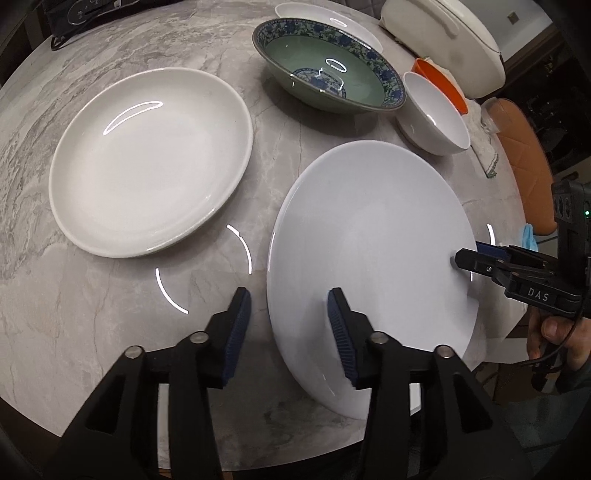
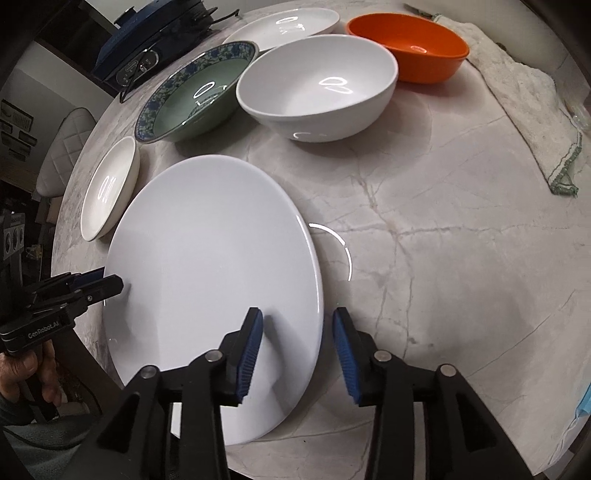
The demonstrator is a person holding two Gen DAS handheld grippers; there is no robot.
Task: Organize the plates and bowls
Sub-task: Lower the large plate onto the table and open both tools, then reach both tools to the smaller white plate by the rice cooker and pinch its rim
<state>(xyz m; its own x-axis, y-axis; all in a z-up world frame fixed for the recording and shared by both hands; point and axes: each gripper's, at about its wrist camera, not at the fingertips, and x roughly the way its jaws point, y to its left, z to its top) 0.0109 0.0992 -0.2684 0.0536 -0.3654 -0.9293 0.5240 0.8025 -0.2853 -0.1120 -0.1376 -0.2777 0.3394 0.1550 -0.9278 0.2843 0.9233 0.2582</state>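
A flat white plate [image 1: 369, 240] [image 2: 207, 251] lies near the front edge of the marble table [image 1: 110, 314]. My left gripper [image 1: 288, 295] straddles the plate's left rim. Its blue pads [image 1: 236, 332] stand apart from the rim, so it is open. My right gripper [image 2: 298, 312] straddles the opposite rim in the same way, pads clear of it, open. Each gripper also shows in the other's view, the right gripper [image 1: 467, 253] and the left gripper [image 2: 110, 279], both at the plate's edge. A deep white plate [image 1: 147, 162] [image 2: 109, 188] sits to the left.
Behind stand a green bowl with a blue pattern [image 1: 325, 66] [image 2: 192, 96], a white bowl [image 1: 436, 114] [image 2: 317, 85], an orange bowl [image 2: 410, 44] and another white plate [image 2: 284, 26]. A cloth [image 2: 528, 103] lies at the right, and a white appliance [image 1: 443, 40] sits behind.
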